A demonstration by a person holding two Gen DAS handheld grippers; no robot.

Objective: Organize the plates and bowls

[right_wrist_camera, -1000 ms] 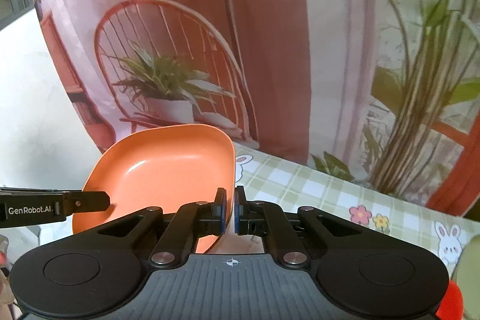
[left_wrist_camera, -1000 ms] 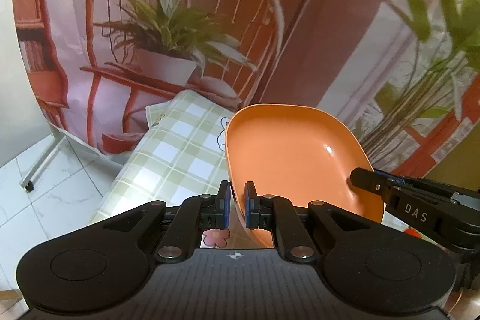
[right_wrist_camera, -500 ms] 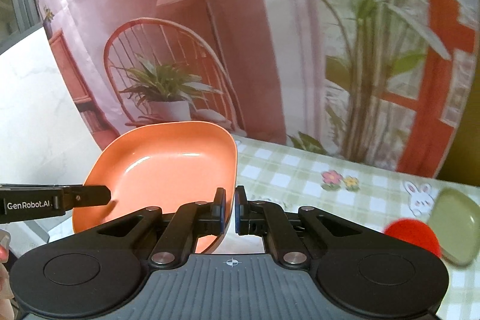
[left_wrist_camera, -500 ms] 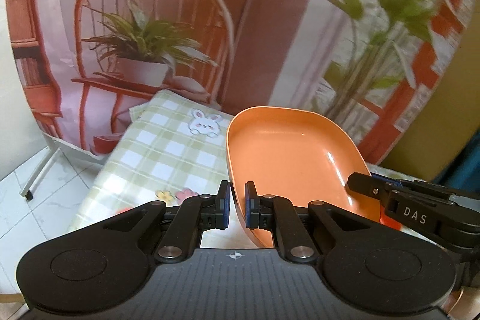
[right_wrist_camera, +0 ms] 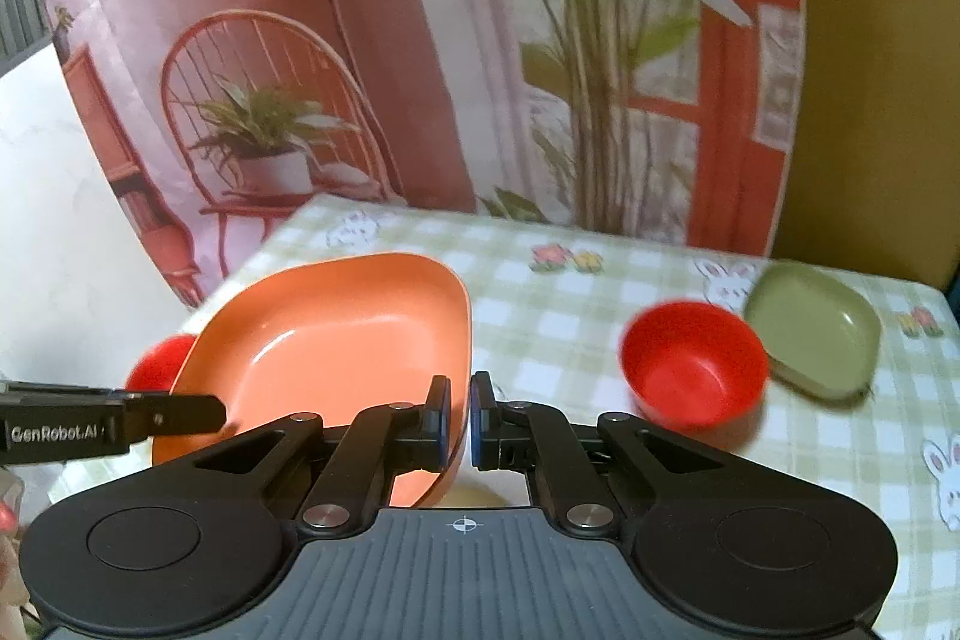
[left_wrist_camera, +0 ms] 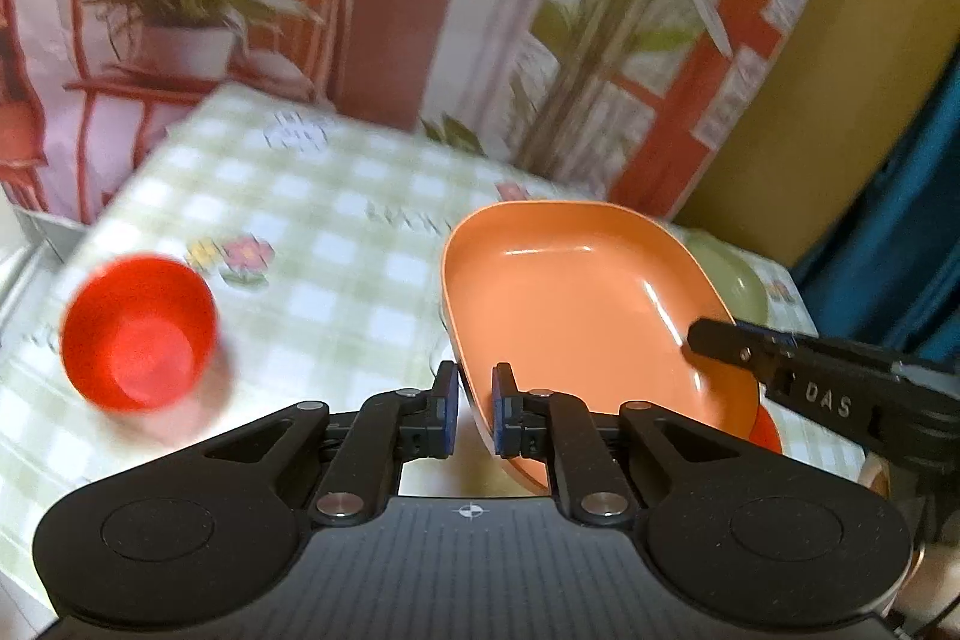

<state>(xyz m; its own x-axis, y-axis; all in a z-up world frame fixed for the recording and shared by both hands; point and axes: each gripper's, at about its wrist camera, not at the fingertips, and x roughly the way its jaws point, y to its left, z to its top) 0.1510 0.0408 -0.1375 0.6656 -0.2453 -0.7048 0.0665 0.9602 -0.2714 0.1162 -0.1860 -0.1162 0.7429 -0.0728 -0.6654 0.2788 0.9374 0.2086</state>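
Note:
Both grippers hold one orange plate [left_wrist_camera: 576, 304] by opposite rims, above the checked table. My left gripper [left_wrist_camera: 474, 409] is shut on its near left rim. My right gripper [right_wrist_camera: 459, 415] is shut on its right rim; the plate also shows in the right wrist view [right_wrist_camera: 336, 340]. A red bowl [left_wrist_camera: 138, 331] stands on the table at the left. Another red bowl [right_wrist_camera: 693, 364] stands to the right, beside a green plate [right_wrist_camera: 813, 331]. The green plate [left_wrist_camera: 735, 280] peeks out behind the orange plate.
The table carries a green checked cloth [right_wrist_camera: 540, 304] with rabbit and flower prints. A printed backdrop [right_wrist_camera: 420, 70] with a chair and plants hangs behind it. The table's left edge [left_wrist_camera: 72, 232] drops to a white floor.
Both grippers have tilted down and swung right with the orange plate, bringing the table top, both red bowls and the green plate into view. Both grips are unchanged.

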